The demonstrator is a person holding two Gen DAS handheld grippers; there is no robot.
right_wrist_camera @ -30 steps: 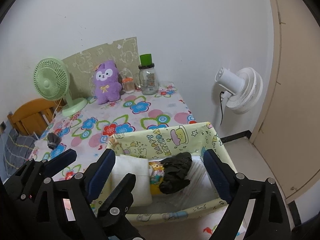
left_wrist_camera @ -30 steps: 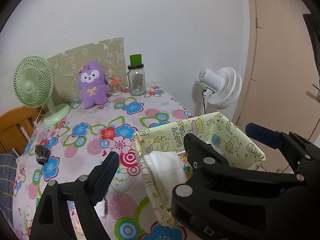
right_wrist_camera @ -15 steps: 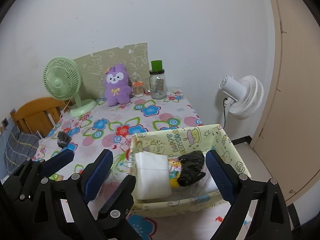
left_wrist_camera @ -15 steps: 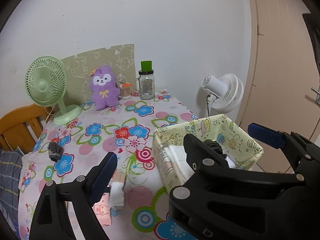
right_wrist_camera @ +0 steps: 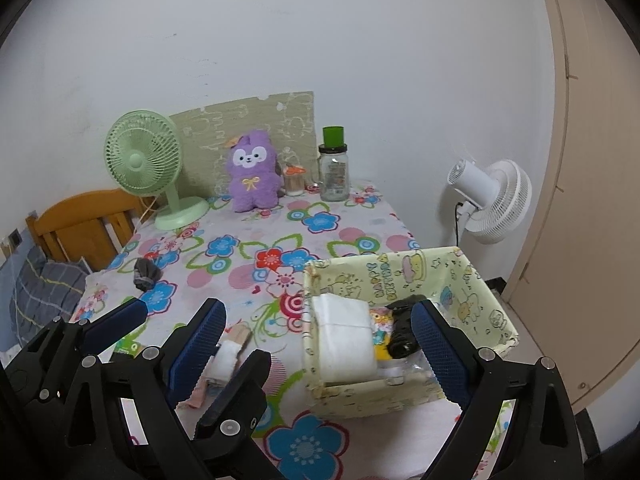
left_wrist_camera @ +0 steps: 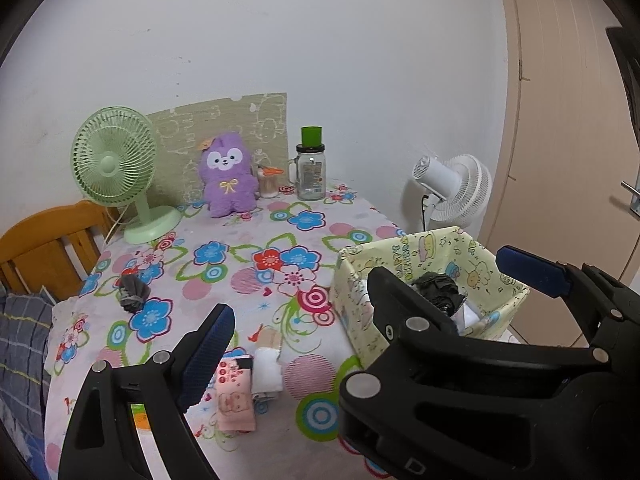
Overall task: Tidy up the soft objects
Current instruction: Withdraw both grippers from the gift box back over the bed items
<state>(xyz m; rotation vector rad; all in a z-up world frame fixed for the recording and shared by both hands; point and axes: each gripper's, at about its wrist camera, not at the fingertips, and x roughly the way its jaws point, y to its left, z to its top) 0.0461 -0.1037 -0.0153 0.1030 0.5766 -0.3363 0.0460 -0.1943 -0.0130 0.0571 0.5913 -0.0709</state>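
The yellow fabric box (right_wrist_camera: 472, 280) sits at the table's right edge and reads "HAPPY BIRTHDAY", I think. Inside lie a folded white cloth (right_wrist_camera: 344, 336) and a black bundle (right_wrist_camera: 402, 332). Both grippers, left (left_wrist_camera: 362, 300) and right (right_wrist_camera: 320, 336), are spread wide, holding nothing. A gray sock (left_wrist_camera: 132, 292) lies alone on the flowery tablecloth (left_wrist_camera: 248, 240), with open room around it.

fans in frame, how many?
2. A green desk fan stands on the table at the back left, beside the purple plush. A white fan stands off the table by the wall on the right. None appears hidden.
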